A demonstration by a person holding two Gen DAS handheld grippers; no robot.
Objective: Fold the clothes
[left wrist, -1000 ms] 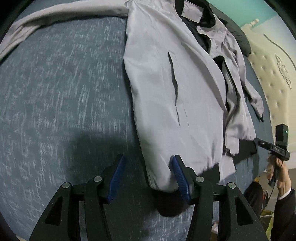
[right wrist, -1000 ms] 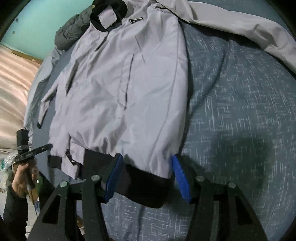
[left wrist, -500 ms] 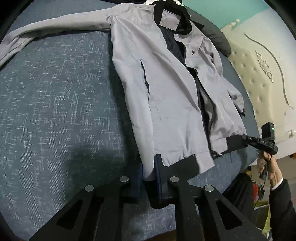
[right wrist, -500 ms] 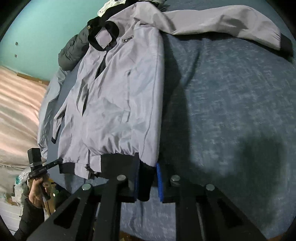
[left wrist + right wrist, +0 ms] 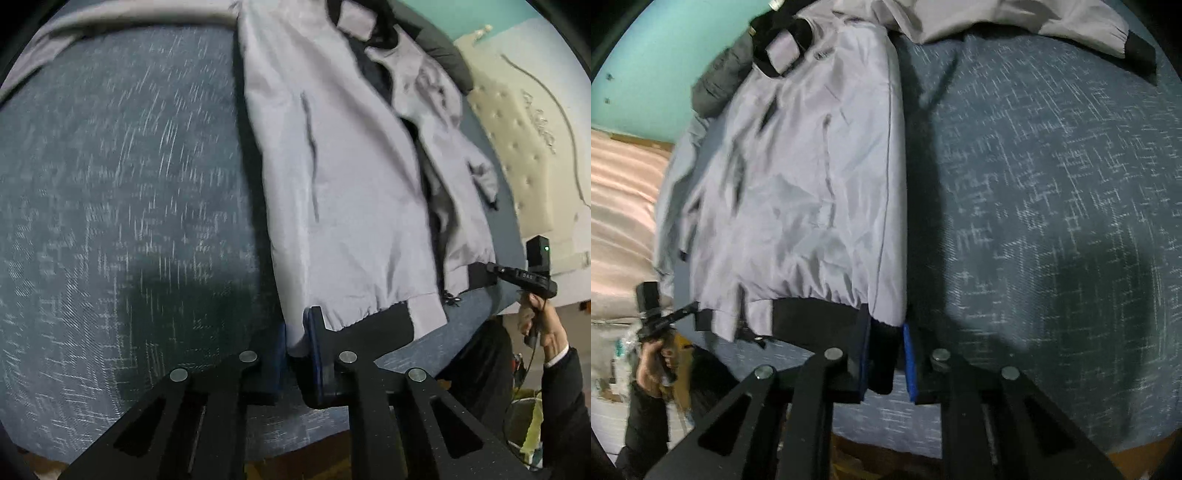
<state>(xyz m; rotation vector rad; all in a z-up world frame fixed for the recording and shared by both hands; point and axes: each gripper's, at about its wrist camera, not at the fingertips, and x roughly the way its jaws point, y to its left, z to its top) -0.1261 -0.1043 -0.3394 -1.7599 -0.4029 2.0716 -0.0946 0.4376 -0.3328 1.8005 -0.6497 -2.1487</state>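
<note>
Left wrist view: left hand-held gripper (image 5: 297, 343) clamped on near-left hem corner of grey jacket (image 5: 343, 206); jacket spread flat on blue bed (image 5: 122, 206), collar far, one sleeve stretched far left; right hand-held gripper (image 5: 489, 266) visible far right at other hem corner, held by hand (image 5: 537, 321).

Right wrist view: right hand-held gripper (image 5: 886, 350) pinched shut on black hem band at near-right corner of jacket (image 5: 812, 192); sleeve cuff (image 5: 1137, 51) lying far right on bed (image 5: 1052, 184); left hand-held gripper (image 5: 690, 306) at left hem corner.
</note>
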